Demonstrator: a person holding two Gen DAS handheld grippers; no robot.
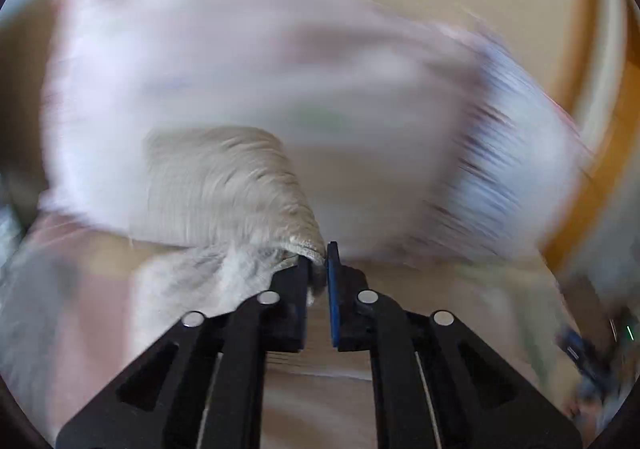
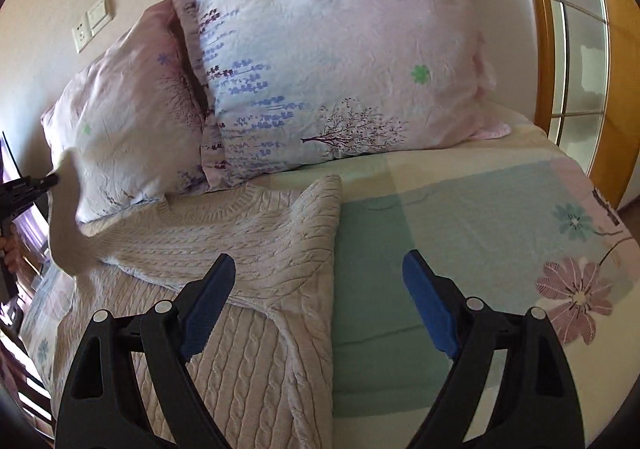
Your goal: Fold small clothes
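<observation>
A cream cable-knit sweater (image 2: 248, 249) lies on the bed, its right side folded in over the body. My left gripper (image 1: 318, 261) is shut on the sweater's sleeve cuff (image 1: 304, 245) and holds it lifted; the view is blurred by motion. In the right wrist view the left gripper (image 2: 50, 180) shows at the far left with the blurred sleeve (image 2: 66, 217) hanging from it. My right gripper (image 2: 320, 289) is open and empty, hovering above the sweater's right edge.
Two floral pillows (image 2: 340, 61) (image 2: 124, 121) lean against the wall at the head of the bed. The patterned bedsheet (image 2: 460, 233) lies to the right of the sweater. A wooden door frame (image 2: 540, 29) stands at the right. A wall socket (image 2: 94, 23) is at the upper left.
</observation>
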